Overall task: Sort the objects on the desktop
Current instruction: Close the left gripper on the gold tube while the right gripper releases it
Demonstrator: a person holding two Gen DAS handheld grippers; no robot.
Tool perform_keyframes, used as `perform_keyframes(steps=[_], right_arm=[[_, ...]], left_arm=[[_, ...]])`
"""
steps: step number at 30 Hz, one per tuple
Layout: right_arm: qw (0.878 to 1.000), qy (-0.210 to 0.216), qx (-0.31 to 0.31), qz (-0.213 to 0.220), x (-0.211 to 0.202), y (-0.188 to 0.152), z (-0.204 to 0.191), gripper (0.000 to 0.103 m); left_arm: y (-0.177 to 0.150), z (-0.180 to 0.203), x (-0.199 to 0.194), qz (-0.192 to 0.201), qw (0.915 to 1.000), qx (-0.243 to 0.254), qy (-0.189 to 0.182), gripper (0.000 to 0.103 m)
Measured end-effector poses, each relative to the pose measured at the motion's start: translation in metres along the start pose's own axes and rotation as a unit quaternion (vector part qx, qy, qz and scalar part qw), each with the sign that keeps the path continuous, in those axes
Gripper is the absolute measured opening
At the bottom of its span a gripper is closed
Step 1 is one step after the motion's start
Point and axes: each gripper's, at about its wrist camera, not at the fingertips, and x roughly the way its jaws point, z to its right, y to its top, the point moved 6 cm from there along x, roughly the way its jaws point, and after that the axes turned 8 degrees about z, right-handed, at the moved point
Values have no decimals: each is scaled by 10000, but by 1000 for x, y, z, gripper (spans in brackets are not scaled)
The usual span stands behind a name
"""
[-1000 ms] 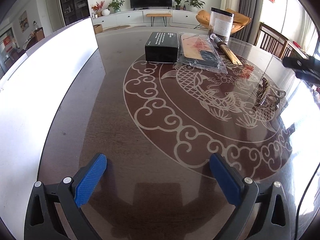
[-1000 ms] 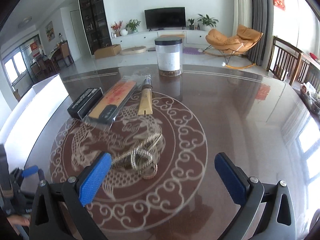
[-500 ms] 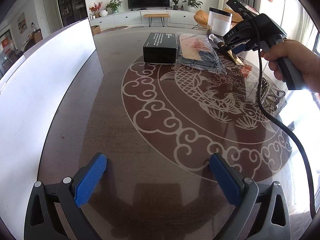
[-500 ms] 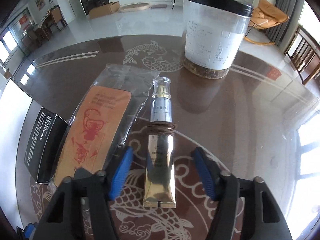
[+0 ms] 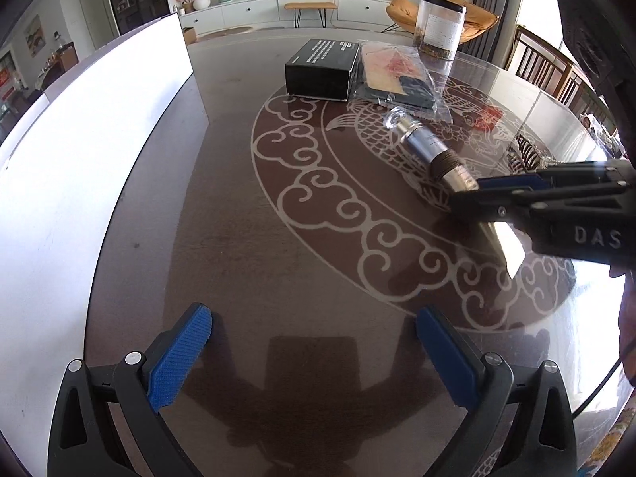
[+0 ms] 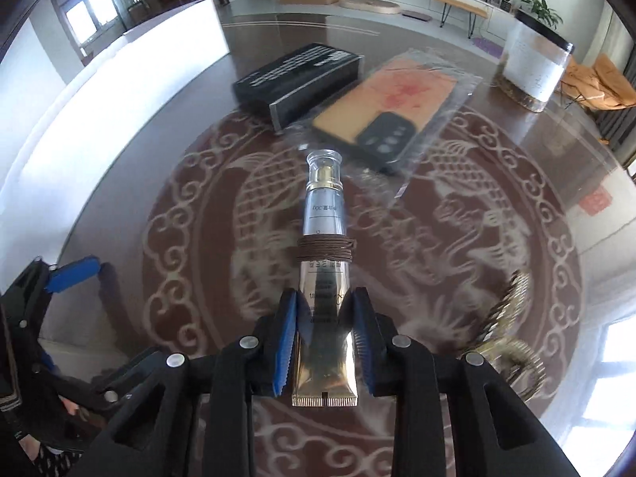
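Note:
A gold and silver cosmetic tube point(image 6: 324, 214) with a clear cap and a brown cord wound round its middle hangs just above the table, cap pointing away. My right gripper point(image 6: 324, 306) has its blue pads pressed on the tube's gold lower half, the jaws still closing. In the left wrist view the same tube point(image 5: 421, 145) sticks out leftward from the right gripper point(image 5: 477, 189). My left gripper point(image 5: 314, 326) stands open over bare table near the front edge, nothing between its fingers.
A black box point(image 5: 322, 65), a phone case in a clear bag point(image 5: 397, 75) and a clear jar point(image 5: 439, 26) sit at the far side of the patterned round table point(image 5: 238, 238). A gold chain point(image 6: 512, 330) lies at right. A white panel point(image 5: 79, 139) flanks the left.
My right gripper reached the tube, shut on it and carried it off its spot beside the bag toward the table's middle. The left gripper stayed still and open.

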Motion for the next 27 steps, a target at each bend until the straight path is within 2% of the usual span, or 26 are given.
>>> perform_keyframes(steps=[2, 3, 4, 5, 6, 7, 10, 13, 15, 17, 20, 23, 27], right_arm=[[9957, 842, 368, -136, -4, -10, -26, 29], [9926, 1070, 556, -101, -9, -12, -31, 31], [9914, 1125, 660, 84, -18, -12, -32, 43], [9920, 1025, 651, 345, -31, -11, -30, 52], [9928, 807, 575, 674, -46, -10, -26, 71], [9919, 562, 512, 1020, -64, -10, -19, 84], [9842, -116, 500, 1696, -108, -18, 14, 95], [9805, -821, 473, 1721, -126, -49, 46, 96], [9796, -1008, 550, 1647, -127, -70, 67, 96], [9788, -1144, 630, 1579, -127, -86, 79, 95], [9785, -1201, 750, 1501, -120, -102, 91, 95], [9785, -1195, 839, 1459, -112, -105, 92, 96], [9793, -985, 913, 1515, -98, -86, 91, 95]], left_arm=[[-7, -4, -4, -109, 9999, -28, 23, 103], [-10, -6, -6, -144, 9999, -59, 37, 103], [-12, -8, -7, -164, 9998, -120, 41, 103], [-12, -10, -8, -164, 9996, -231, 17, 103], [-11, -13, -9, -148, 9991, -392, -35, 103], [-10, -16, -10, -124, 9980, -603, -111, 103], [-1, -23, -12, 12, 9869, -1531, -509, 103], [13, -21, -6, 204, 9722, -2242, -637, 103], [23, -11, 4, 207, 9774, -2078, -324, 103], [31, 3, 16, 128, 9870, -1594, 176, 103], [34, 25, 26, 137, 9941, -903, 588, 103], [34, 32, 27, 310, 9968, -590, 445, 103], [33, 25, 26, 568, 9982, -134, 102, 103]])
